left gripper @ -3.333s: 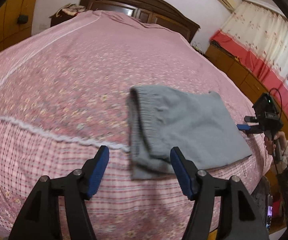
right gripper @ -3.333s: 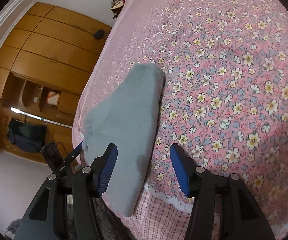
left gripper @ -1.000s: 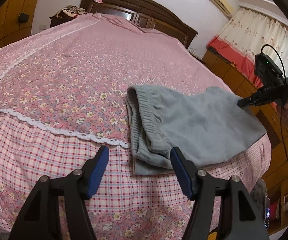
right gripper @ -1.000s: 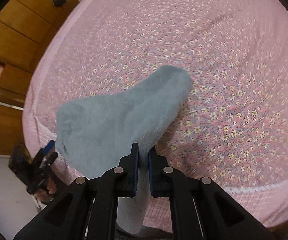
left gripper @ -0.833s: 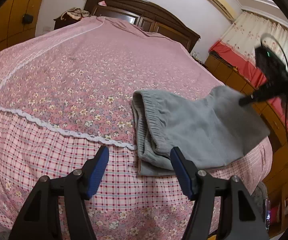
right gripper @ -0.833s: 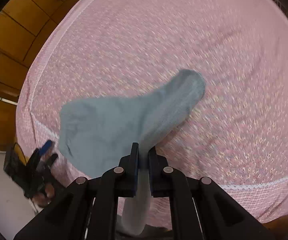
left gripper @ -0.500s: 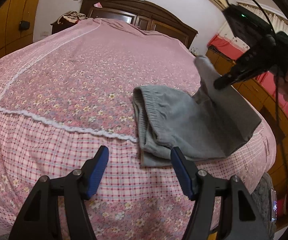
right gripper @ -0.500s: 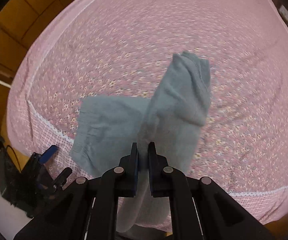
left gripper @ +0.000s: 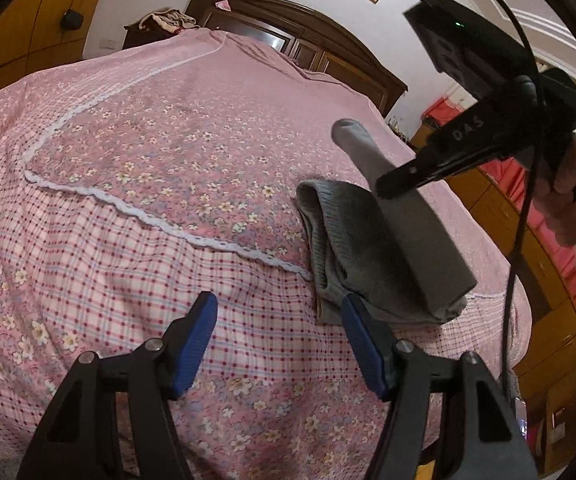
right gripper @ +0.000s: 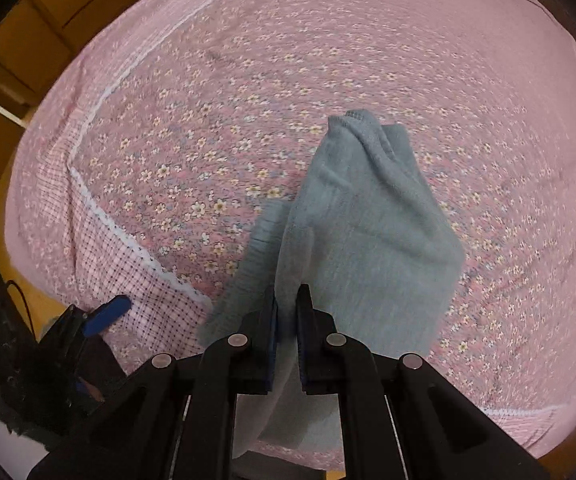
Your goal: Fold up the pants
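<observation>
The grey pants (left gripper: pixel 372 248) lie half folded on the pink flowered bed (left gripper: pixel 176 152) near its front right edge, ribbed waistband to the left. My right gripper (right gripper: pixel 286 320) is shut on the pants (right gripper: pixel 372 216) and holds the leg end lifted above the waistband part; it also shows in the left wrist view (left gripper: pixel 388 188), above the pants. My left gripper (left gripper: pixel 278 340) is open and empty, low over the checked bed skirt just in front of the waistband.
A dark wooden headboard (left gripper: pixel 300 32) stands at the far end of the bed. Wooden wardrobes (left gripper: pixel 28 28) line the left wall. A wooden cabinet (left gripper: pixel 544 264) and red curtain stand to the right. The bed edge drops off by the left gripper (right gripper: pixel 100 320).
My right gripper closed on the pants' leg end, lifted it and carried it up and leftward over the waistband part. My left gripper stayed open and drifted slightly left and lower.
</observation>
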`<state>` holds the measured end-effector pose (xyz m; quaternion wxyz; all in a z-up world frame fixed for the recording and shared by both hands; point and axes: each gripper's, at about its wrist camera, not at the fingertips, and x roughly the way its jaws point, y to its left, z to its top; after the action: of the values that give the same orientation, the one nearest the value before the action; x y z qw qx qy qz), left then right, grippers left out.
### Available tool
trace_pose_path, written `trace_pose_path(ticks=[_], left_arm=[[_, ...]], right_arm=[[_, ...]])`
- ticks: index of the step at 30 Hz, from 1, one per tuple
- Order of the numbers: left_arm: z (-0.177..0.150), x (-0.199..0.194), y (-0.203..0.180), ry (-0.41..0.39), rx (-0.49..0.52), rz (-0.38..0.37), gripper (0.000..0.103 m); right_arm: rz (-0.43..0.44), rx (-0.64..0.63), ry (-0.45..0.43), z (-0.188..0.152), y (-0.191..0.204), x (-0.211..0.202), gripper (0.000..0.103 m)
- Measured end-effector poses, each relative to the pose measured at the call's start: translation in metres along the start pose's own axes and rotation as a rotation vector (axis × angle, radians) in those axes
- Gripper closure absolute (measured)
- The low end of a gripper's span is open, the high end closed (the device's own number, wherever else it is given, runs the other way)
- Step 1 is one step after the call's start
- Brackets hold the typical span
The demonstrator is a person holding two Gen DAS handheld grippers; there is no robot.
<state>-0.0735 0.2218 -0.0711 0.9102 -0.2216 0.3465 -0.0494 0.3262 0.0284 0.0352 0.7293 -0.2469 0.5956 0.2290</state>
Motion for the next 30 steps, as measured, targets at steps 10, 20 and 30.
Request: trace_pose_path(ticks=[10, 20, 30], left_arm=[[-0.005, -0.012, -0.003, -0.008, -0.009, -0.005, 0.035], [0.005, -0.014, -0.007, -0.02, -0.021, -0.02, 0.035], [0.079, -0.01, -0.069, -0.064, 0.123, -0.288, 0.035]], right_arm=[[-0.046, 0.026, 0.016, 0.013, 0.018, 0.019, 0.091], [0.266, 0.053, -0.12, 0.013, 0.01, -0.014, 0.06], [0.745, 0.055, -0.414, -0.09, -0.153, -0.016, 0.026]])
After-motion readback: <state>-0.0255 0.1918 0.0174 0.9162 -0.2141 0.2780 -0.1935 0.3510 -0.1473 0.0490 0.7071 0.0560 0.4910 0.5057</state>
